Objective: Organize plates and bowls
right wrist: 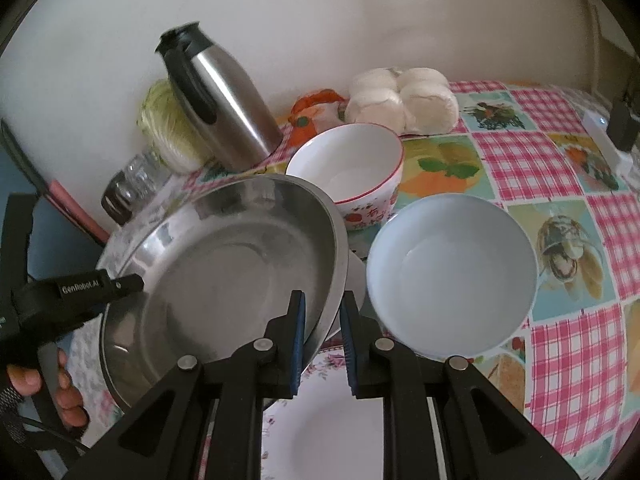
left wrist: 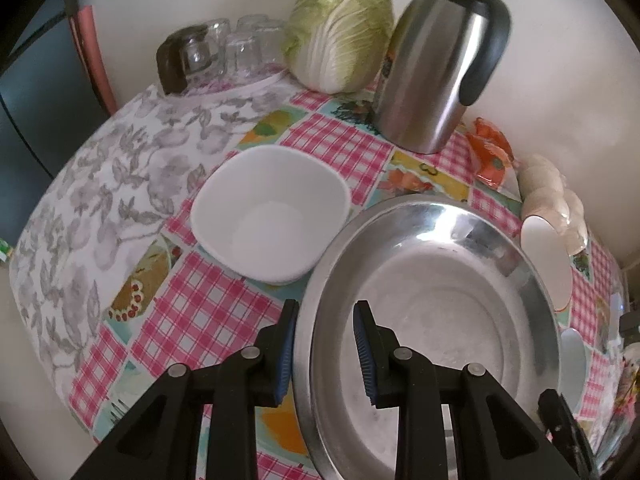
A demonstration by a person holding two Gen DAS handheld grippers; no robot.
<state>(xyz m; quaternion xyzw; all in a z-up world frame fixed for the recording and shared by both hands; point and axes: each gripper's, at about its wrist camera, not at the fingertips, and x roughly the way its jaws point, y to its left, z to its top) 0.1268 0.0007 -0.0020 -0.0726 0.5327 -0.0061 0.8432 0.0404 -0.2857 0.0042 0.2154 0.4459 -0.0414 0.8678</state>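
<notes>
Holding a wide, shallow stainless-steel basin (right wrist: 224,264) by opposite rims
Left gripper (left wrist: 326,354) and right gripper (right wrist: 322,344) each pinch its rim, above a pink-checked tablecloth (right wrist: 568,344)

Shiny metal, glazed ceramic, patterned oilcloth

The steel basin (left wrist: 436,280) is polished, mirror-bright at the rim, duller inside. The white square bowl (left wrist: 272,212) and pale blue bowl (right wrist: 452,272) look glossy. The tablecloth (right wrist: 568,332) seems smooth plastic; the thermos (left wrist: 436,76) brushed metal.
</notes>
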